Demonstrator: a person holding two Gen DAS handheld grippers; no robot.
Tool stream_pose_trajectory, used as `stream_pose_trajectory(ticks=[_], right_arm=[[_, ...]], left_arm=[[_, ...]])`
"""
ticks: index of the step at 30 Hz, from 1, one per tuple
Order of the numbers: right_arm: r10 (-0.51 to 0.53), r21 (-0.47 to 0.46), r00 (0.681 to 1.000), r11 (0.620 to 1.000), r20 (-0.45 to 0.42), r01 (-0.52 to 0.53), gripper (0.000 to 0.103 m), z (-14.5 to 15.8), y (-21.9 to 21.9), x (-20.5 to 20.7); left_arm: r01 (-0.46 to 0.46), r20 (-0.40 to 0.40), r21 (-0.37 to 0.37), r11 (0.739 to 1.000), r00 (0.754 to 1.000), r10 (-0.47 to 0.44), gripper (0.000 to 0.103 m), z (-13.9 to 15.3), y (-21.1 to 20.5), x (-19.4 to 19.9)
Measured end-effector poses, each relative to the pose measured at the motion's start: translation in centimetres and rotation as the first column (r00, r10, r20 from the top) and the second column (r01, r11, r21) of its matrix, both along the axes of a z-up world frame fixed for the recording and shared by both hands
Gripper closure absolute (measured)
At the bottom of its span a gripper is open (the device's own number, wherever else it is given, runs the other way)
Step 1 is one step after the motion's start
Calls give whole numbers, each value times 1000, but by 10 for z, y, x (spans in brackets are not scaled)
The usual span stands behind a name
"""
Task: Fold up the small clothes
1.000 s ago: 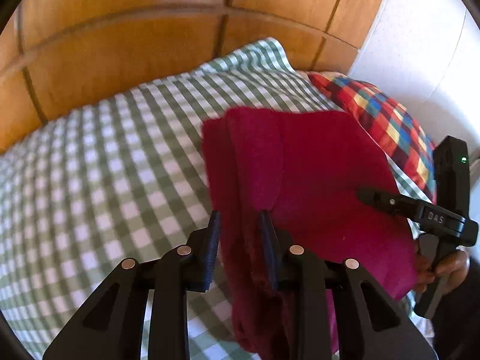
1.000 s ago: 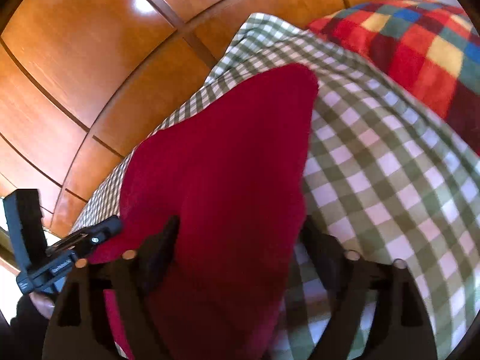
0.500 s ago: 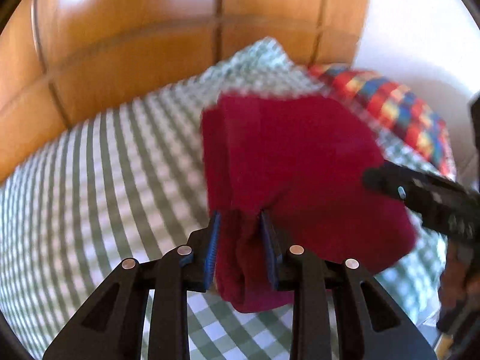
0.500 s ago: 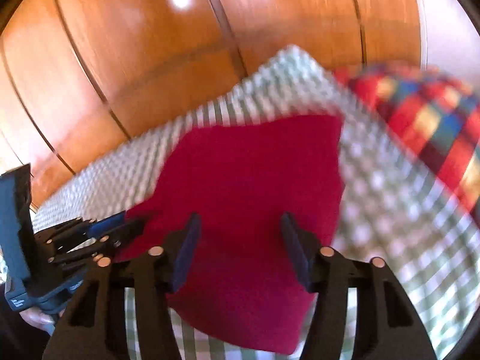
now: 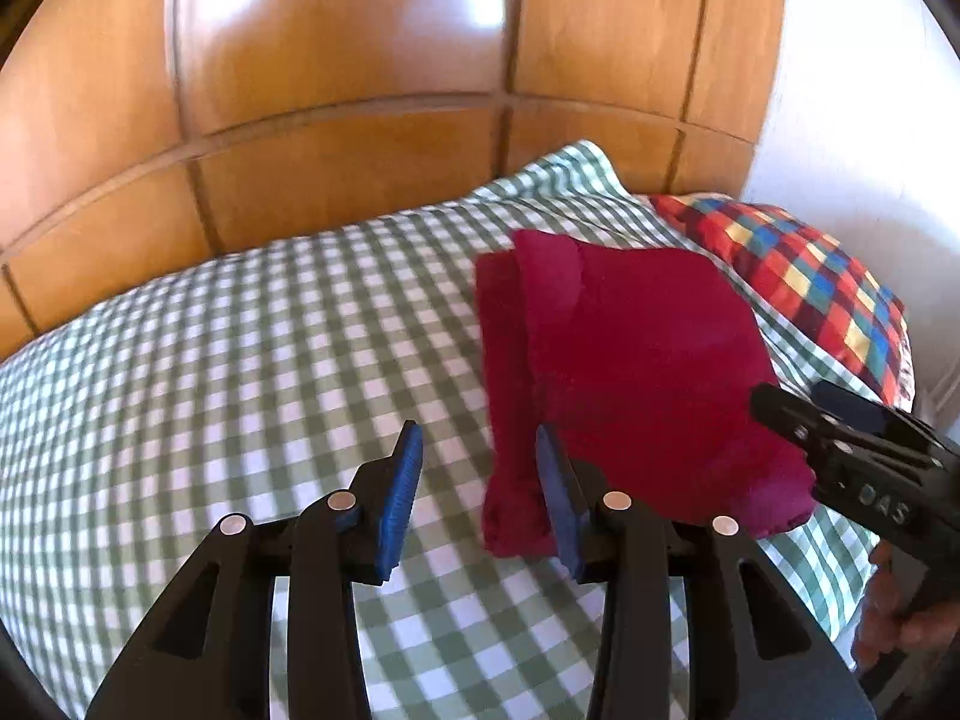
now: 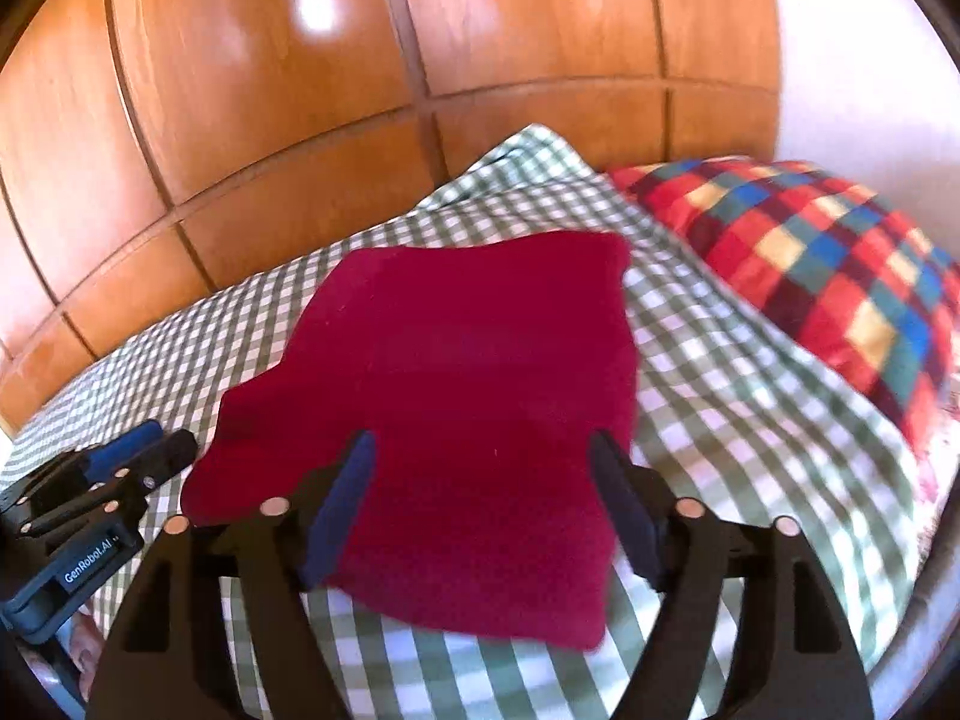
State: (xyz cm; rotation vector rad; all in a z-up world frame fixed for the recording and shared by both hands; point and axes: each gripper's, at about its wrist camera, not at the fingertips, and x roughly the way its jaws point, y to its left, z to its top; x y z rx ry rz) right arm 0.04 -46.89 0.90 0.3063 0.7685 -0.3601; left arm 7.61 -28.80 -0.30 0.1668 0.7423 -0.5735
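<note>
Left gripper [image 5: 477,480]: jaws have just been opening, released, with the near left edge of the folded red garment [image 5: 630,372] loose between them. The garment lies flat on the green-checked bedspread [image 5: 240,372], right of centre. Right gripper [image 6: 480,510]: jaws have just been opening too, spread wide over the garment's near edge, gripping nothing.

Risk: the left gripper's right finger [image 5: 555,498] sits against the edge; pulling away could snag it and undo the fold.

Around: wooden headboard [image 5: 360,60] behind, multicoloured checked pillow [image 6: 810,276] far right, clear of the work
</note>
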Motion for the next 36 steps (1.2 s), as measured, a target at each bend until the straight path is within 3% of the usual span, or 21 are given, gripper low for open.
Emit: stream_pose_trajectory(ticks=[3, 5, 9, 12, 14, 18, 20, 26, 30, 36], right_arm=[[-43, -61, 999, 997, -4, 43, 21, 4, 15, -10], [-42, -86, 999, 995, -1, 42, 17, 6, 28, -17], [-35, -149, 999, 988, 15, 37, 12, 11, 49, -28], [-60, -144, 998, 988, 22, 63, 7, 14, 55, -32], [-96, -127, 995, 987, 23, 98, 6, 15, 57, -35], [-115, -110, 993, 987, 25, 117, 3, 18, 64, -38], [-119, -110, 993, 987, 22, 120, 3, 19, 70, -40], [-135, -124, 990, 983, 33, 138, 2, 27, 80, -47], [-145, -131, 988, 980, 47, 149, 2, 33, 82, -51], [-155, -131, 987, 978, 53, 160, 2, 36, 83, -56]], left_arm=[[-48, 6, -21, 999, 999, 49, 65, 6, 13, -7], [-81, 5, -33, 996, 997, 81, 50, 10, 23, -13], [-116, 43, -46, 992, 992, 118, 49, 19, 40, -28], [-128, 66, -52, 990, 989, 131, 49, 26, 50, -38], [-140, 82, -60, 988, 986, 145, 34, 31, 58, -45], [-155, 110, -72, 985, 981, 162, 31, 38, 71, -57], [-160, 119, -67, 985, 979, 167, 21, 40, 77, -61], [-191, 133, -76, 979, 971, 200, 10, 43, 90, -74], [-196, 154, -71, 978, 967, 204, 4, 46, 95, -80], [-192, 159, -34, 981, 968, 195, 4, 45, 92, -85]])
